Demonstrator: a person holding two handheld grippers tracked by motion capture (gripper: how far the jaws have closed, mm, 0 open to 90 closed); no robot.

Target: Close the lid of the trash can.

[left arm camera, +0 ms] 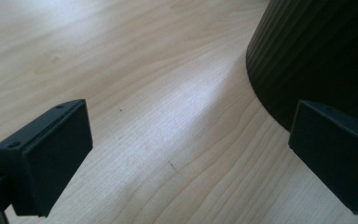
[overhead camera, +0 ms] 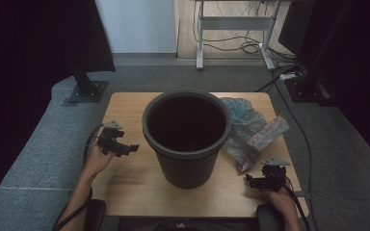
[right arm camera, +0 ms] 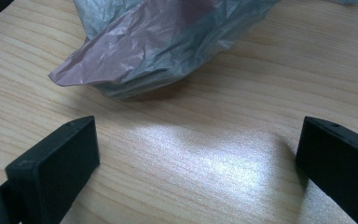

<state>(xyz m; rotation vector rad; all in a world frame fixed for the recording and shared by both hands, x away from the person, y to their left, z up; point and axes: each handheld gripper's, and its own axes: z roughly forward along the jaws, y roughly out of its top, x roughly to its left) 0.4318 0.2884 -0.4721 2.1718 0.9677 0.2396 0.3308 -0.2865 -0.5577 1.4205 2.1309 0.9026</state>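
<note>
A dark ribbed bin (overhead camera: 187, 136) stands upright in the middle of the wooden table (overhead camera: 135, 178). Crumpled plastic bags (overhead camera: 250, 134), bluish and pinkish, lie to its right. My left gripper (overhead camera: 125, 148) hovers left of the bin, open, with bare wood between its jaws; the bin's wall (left arm camera: 317, 51) shows just beyond its right jaw. My right gripper (overhead camera: 250, 182) sits near the table's front right, open, jaws wide apart over bare wood, with the crumpled bags (right arm camera: 158, 42) a short way ahead of it.
The table stands on grey carpet. A black stand base (overhead camera: 87, 90) is at the back left, dark equipment and cables (overhead camera: 294, 77) at the back right, and a white desk frame (overhead camera: 233, 29) behind.
</note>
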